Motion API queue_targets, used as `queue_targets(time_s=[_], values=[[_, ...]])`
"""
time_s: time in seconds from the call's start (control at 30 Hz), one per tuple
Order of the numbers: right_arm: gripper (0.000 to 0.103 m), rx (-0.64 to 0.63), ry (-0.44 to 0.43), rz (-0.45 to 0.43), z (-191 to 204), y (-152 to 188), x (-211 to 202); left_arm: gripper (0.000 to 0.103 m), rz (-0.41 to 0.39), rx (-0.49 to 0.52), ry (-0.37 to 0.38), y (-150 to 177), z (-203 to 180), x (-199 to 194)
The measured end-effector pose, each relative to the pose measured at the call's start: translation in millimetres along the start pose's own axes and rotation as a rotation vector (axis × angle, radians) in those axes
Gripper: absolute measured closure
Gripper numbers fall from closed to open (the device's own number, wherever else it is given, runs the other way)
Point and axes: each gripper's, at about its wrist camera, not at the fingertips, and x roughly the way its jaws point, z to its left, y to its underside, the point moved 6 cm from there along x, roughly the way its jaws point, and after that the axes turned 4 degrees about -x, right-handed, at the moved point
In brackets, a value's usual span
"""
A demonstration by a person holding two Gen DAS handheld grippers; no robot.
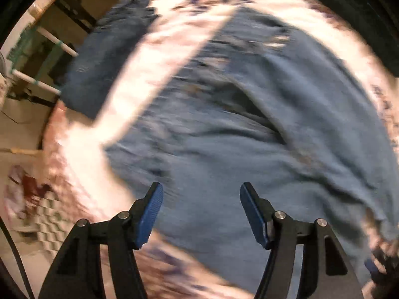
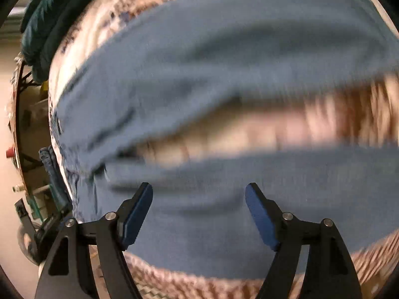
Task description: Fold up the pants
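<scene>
Light blue pants (image 1: 224, 137) lie spread and wrinkled on a patterned white and brown cloth (image 1: 154, 57). My left gripper (image 1: 201, 191) is open and empty, hovering over the near part of the pants. In the right wrist view the pants (image 2: 224, 54) fill most of the frame, with a strip of the cloth (image 2: 274, 129) showing between two parts of the fabric. My right gripper (image 2: 199, 190) is open and empty above the near part of the pants. Both views are blurred by motion.
A darker blue garment (image 1: 107, 57) lies at the cloth's left edge. A dark teal cloth (image 2: 45, 25) sits at the far left in the right wrist view. A frame with white rods (image 1: 37, 79) and floor lie beyond the left edge.
</scene>
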Motion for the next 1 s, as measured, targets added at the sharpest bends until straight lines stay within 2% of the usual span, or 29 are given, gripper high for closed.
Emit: queue_targets(time_s=[0.07, 0.1, 0.17, 0.2, 0.27, 0.3, 0.33, 0.4, 0.43, 0.5, 0.53, 0.57, 0.6, 0.67, 0.73, 0.8, 0.83, 0.97, 1.0], values=[[0.024, 0.065, 0.001, 0.031, -12.1, 30.6, 10.3, 0.041, 0.010, 0.061, -0.031, -19.5, 17.9, 14.6], [0.024, 0.089, 0.014, 0.040, -2.3, 28.3, 26.6, 0.041, 0.012, 0.085, -0.048, -30.3, 25.4, 21.2], [0.024, 0.122, 0.026, 0.050, -0.2, 38.5, 41.1, 0.041, 0.052, 0.178, -0.028, -49.1, 25.1, 40.4], [0.024, 0.130, 0.024, 0.041, 8.6, 36.9, 50.2, 0.041, 0.077, 0.213, -0.053, -54.5, 25.9, 49.1], [0.024, 0.119, 0.033, 0.019, 18.0, 42.7, 51.2, 0.041, 0.136, 0.326, -0.013, -53.7, 16.0, 64.0], [0.024, 0.105, 0.040, 0.010, 24.4, 42.3, 52.6, 0.041, 0.150, 0.363, -0.027, -53.9, 14.9, 72.6], [0.024, 0.084, 0.047, 0.003, 34.4, 39.9, 51.9, 0.041, 0.171, 0.401, -0.006, -50.2, 10.7, 80.8], [0.024, 0.021, 0.060, 0.003, 63.8, 27.3, 55.2, 0.041, 0.185, 0.419, 0.025, -45.5, 7.0, 89.0], [0.024, -0.019, 0.062, 0.012, 75.9, 27.8, 54.4, 0.042, 0.175, 0.420, 0.043, -45.6, 7.5, 89.4], [0.024, -0.106, 0.049, 0.052, 114.3, 18.6, 55.4, 0.069, 0.151, 0.415, 0.080, -40.3, 27.5, 90.0], [0.024, -0.156, 0.038, 0.070, 132.8, 11.8, 54.8, 0.072, 0.124, 0.413, 0.074, -38.6, 35.6, 87.7], [0.024, -0.233, 0.033, 0.082, 155.7, 8.0, 54.5, 0.083, 0.100, 0.416, 0.075, -34.3, 41.7, 85.5], [0.024, -0.363, 0.060, 0.081, 186.4, 2.0, 50.8, 0.092, 0.081, 0.418, 0.065, -27.7, 48.7, 84.6], [0.024, -0.522, 0.088, 0.073, 238.8, -8.1, 51.8, 0.094, 0.065, 0.400, 0.070, -15.5, 65.1, 83.0], [0.024, -0.647, 0.044, 0.115, 288.3, -10.3, 58.9, 0.094, 0.059, 0.368, 0.096, -6.2, 78.4, 83.0], [0.024, -0.741, 0.015, 0.178, 344.7, -19.4, 84.5, 0.093, 0.078, 0.343, 0.154, 1.0, 85.3, 85.8], [0.024, -0.790, 0.000, 0.206, 360.8, -17.3, 93.8, 0.093, 0.077, 0.317, 0.180, 2.0, 88.2, 86.1], [0.024, -0.999, 0.018, 0.337, 460.3, -18.9, 174.8, 0.091, 0.071, 0.246, 0.224, -4.7, 99.8, 99.4], [0.025, -1.074, 0.077, 0.363, 481.4, -19.6, 202.1, 0.091, 0.076, 0.228, 0.236, -3.2, 102.4, 107.0]])
